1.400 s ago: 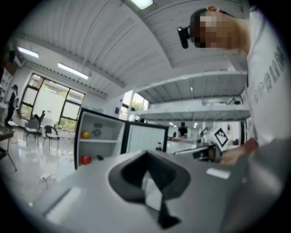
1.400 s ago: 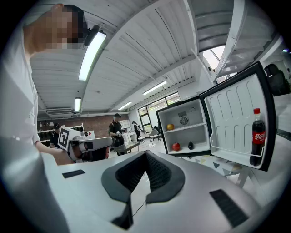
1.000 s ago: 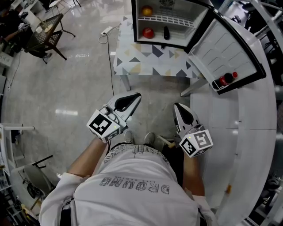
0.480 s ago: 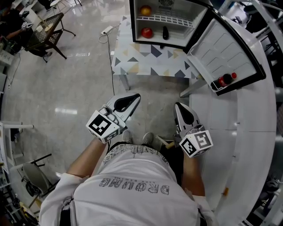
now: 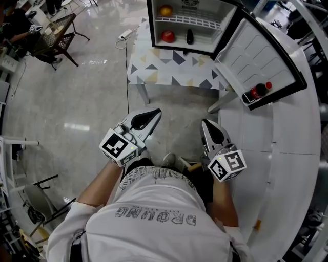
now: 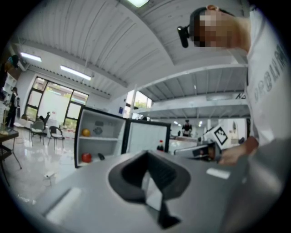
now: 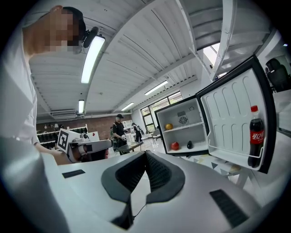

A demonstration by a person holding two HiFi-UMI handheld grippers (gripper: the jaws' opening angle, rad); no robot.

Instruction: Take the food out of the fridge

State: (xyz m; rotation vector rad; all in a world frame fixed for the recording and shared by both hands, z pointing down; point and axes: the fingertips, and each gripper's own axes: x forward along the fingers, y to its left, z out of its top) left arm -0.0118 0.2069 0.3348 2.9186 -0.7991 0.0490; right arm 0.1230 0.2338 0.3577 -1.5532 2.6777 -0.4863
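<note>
The small fridge (image 5: 192,23) stands open on a table with a patterned cloth (image 5: 169,69). An orange fruit (image 5: 165,9) lies on its upper shelf. Below it sit a red fruit (image 5: 168,36) and a small dark item (image 5: 190,37). A cola bottle (image 5: 258,91) stands in the open door's rack. My left gripper (image 5: 155,112) and right gripper (image 5: 205,125) are both shut and empty, held side by side well short of the table. The right gripper view shows the fridge (image 7: 185,132) and the bottle (image 7: 256,136); the left gripper view shows the fridge (image 6: 97,136).
A white curved counter (image 5: 294,153) runs down the right side, next to the fridge door (image 5: 264,59). A cable and power strip (image 5: 124,36) lie on the floor left of the table. Chairs (image 5: 56,38) stand at the far left. People (image 7: 119,132) stand in the background.
In the head view the fridge and table have slid slightly up and left. One shoe has gone out of sight under the body. Both grippers keep their pose and stay shut.
</note>
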